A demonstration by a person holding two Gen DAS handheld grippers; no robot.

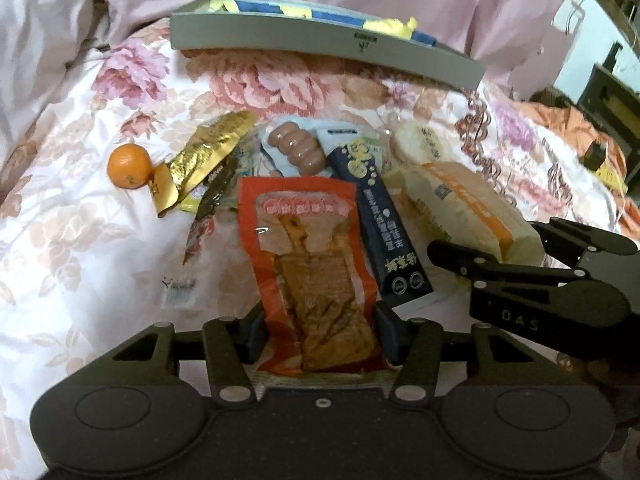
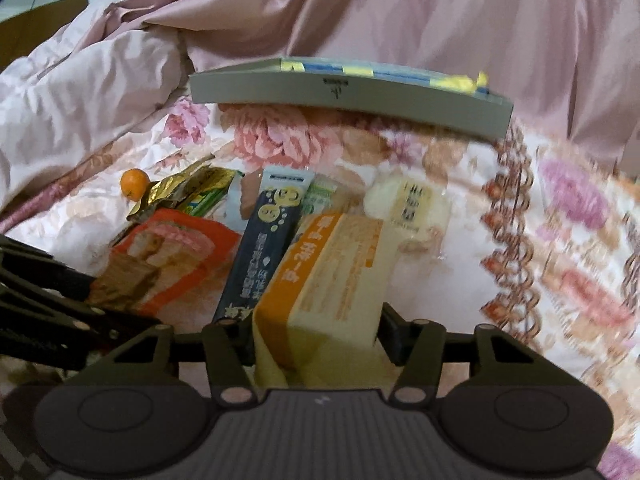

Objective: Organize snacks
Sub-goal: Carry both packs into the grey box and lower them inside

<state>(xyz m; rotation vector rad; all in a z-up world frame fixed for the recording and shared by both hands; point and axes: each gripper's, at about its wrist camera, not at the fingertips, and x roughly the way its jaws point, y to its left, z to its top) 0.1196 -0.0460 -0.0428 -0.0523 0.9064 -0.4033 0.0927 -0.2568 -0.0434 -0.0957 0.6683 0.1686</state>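
Orange packet (image 1: 316, 264): its near end sits between the jaws of the left gripper (image 1: 318, 336), which press on both sides; the bottom edge is hidden behind the gripper body.
Yellow sandwich pack (image 2: 336, 276): gripped between the jaws of the right gripper (image 2: 320, 336), just right of the orange packet; blurred, print unreadable.
Dark blue stick pack (image 1: 380, 232): lies between the two held packs, partly covered by them.
Snack pile: sausage pack (image 1: 296, 148), gold wrapper (image 1: 208, 152) and a round bun pack (image 1: 424, 144) overlap beyond the orange packet; lower layers hard to make out.
Tangerine (image 1: 129, 166): left of the pile, touching the gold wrapper.
Grey tray (image 1: 320, 46): beyond the pile, contents mostly hidden by its wall.
Open room: bare floral bedspread (image 1: 80, 240) left of the orange packet and between pile and tray.
Room: pink bedding behind the tray.
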